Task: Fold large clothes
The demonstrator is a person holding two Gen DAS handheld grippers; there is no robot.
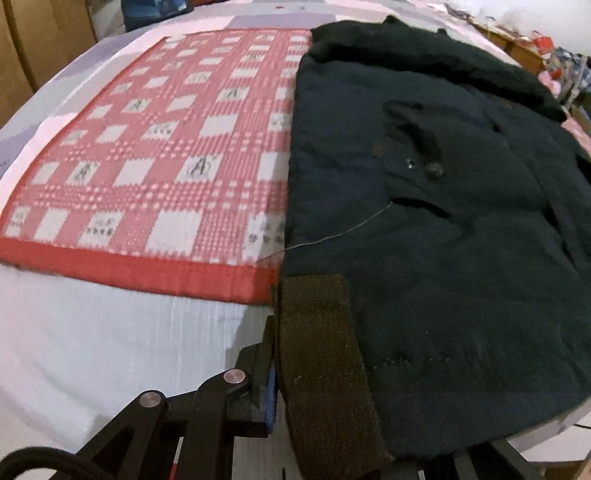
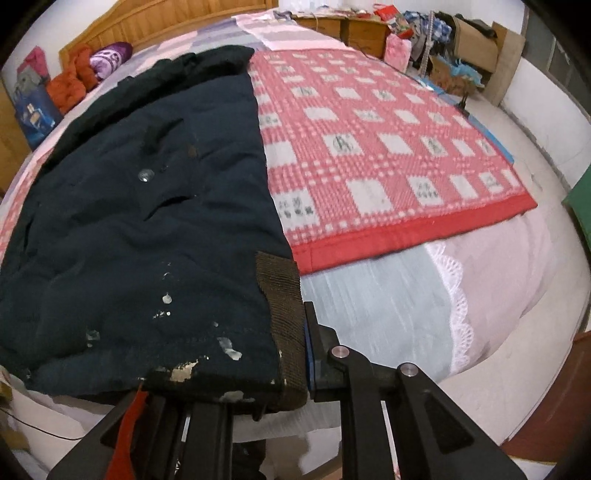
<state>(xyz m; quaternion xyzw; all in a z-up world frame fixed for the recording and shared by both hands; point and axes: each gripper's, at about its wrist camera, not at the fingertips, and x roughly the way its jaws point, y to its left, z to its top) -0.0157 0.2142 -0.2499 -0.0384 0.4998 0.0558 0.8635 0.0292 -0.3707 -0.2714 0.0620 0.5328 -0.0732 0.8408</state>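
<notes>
Dark navy padded jacket (image 1: pixel 424 229) spread flat on bed (image 1: pixel 110 332), hem at near edge, brown ribbed band (image 1: pixel 321 362) along hem corner | half over red-and-white checked mat (image 1: pixel 166 147) | left claw (image 1: pixel 354 413) clamped on hem | right claw (image 2: pixel 240 380) clamped on hem | wooden headboard (image 2: pixel 166 22) at far edge
</notes>
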